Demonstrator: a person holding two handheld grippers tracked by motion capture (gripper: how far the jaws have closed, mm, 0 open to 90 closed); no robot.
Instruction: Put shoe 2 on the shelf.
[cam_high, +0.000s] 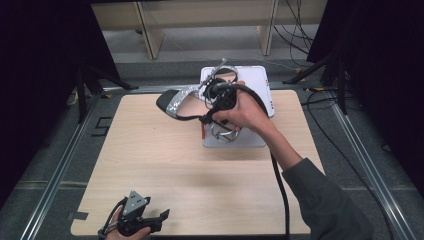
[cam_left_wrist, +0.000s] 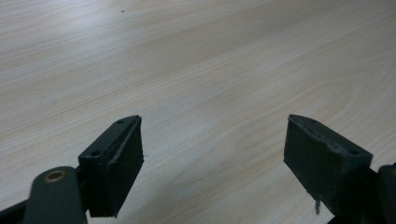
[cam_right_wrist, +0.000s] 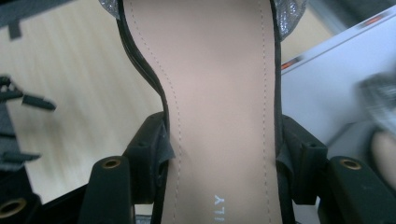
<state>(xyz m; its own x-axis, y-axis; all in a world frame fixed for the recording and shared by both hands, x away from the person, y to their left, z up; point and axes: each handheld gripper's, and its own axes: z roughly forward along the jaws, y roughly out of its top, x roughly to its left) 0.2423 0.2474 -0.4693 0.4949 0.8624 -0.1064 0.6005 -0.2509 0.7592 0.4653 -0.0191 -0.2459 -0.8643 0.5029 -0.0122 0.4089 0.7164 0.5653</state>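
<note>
The right gripper (cam_high: 212, 107), held by a hand at the end of an outstretched grey-sleeved forearm, was raised with jaws clamped. The left gripper (cam_high: 150, 218) rested low, its jaws spread wide.

A sandal (cam_high: 182, 104) hangs over the table (cam_high: 165, 170), left of the box (cam_high: 257, 80) at its far edge.

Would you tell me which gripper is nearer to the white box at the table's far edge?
Right. The right gripper hangs over the white box, clamped on a sandal. The left gripper sits open at the table's near edge, far from the box.
</note>
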